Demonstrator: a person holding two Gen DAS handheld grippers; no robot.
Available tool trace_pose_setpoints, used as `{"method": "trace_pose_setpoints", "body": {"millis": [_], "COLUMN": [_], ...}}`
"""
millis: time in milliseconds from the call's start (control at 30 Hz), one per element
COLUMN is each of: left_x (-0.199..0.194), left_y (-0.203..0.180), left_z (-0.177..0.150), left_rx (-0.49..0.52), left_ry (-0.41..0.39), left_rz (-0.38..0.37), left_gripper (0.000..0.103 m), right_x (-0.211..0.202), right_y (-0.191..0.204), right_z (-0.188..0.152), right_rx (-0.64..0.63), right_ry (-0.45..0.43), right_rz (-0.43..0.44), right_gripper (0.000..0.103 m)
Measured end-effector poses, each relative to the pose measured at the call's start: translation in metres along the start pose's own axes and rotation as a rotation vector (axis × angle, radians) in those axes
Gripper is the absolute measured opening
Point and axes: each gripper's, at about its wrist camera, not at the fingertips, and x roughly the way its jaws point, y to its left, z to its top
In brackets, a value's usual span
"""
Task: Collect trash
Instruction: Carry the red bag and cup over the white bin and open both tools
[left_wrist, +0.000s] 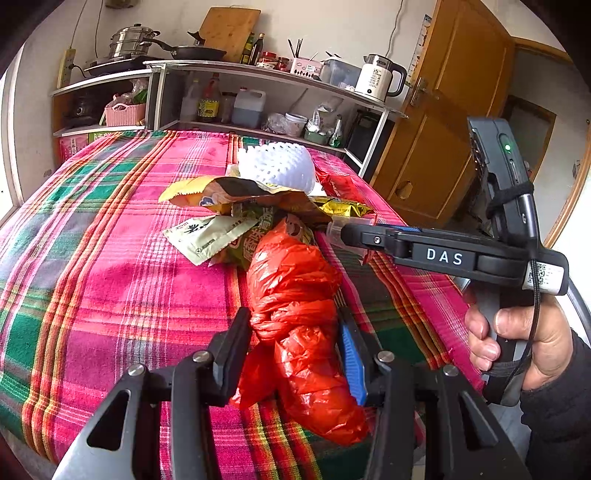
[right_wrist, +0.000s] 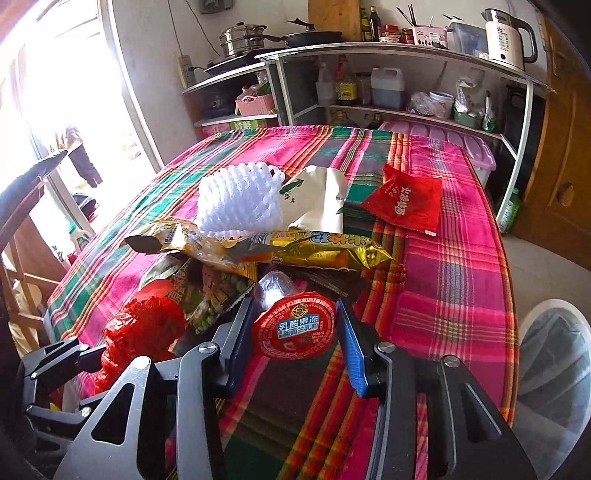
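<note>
A crumpled red plastic bag (left_wrist: 299, 314) lies on the plaid tablecloth (left_wrist: 110, 258), and my left gripper (left_wrist: 295, 336) is shut on it. The bag also shows in the right wrist view (right_wrist: 144, 328). My right gripper (right_wrist: 293, 325) has a jelly cup with a red lid (right_wrist: 293, 325) between its fingers, touching both; it shows from the side in the left wrist view (left_wrist: 354, 232). Behind lie a heap of snack wrappers (left_wrist: 236, 206), a white foam fruit net (right_wrist: 236, 199), a gold wrapper (right_wrist: 325, 251) and a red sachet (right_wrist: 406, 203).
A shelf unit (right_wrist: 406, 51) with bottles, pans and a kettle (right_wrist: 506, 37) stands behind the table. A wooden door (left_wrist: 443, 110) is at the right. A bin lined with a clear bag (right_wrist: 554, 354) stands on the floor right of the table. A chair (right_wrist: 22, 206) is at the left.
</note>
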Motion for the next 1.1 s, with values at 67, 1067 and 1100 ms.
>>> {"method": "trace_pose_setpoints", "body": {"millis": [67, 1067, 1100], "left_x": [-0.003, 0.069, 0.073], "left_y": [-0.005, -0.18, -0.185], "left_z": [0.0, 0.042, 0.042], "left_rx": [0.007, 0.296, 0.3], "left_ry": [-0.003, 0.072, 0.077], "left_rz": [0.0, -0.24, -0.25], "left_gripper": [0.048, 0.048, 0.048], "right_x": [-0.011, -0.144, -0.144], "right_y": [-0.002, -0.165, -0.17], "right_z": [-0.006, -0.113, -0.115], "right_rx": [0.015, 0.438, 0.45], "right_ry": [-0.011, -0.145, -0.142], "right_rz": [-0.002, -0.298, -0.304], "right_gripper": [0.045, 0.045, 0.045]}}
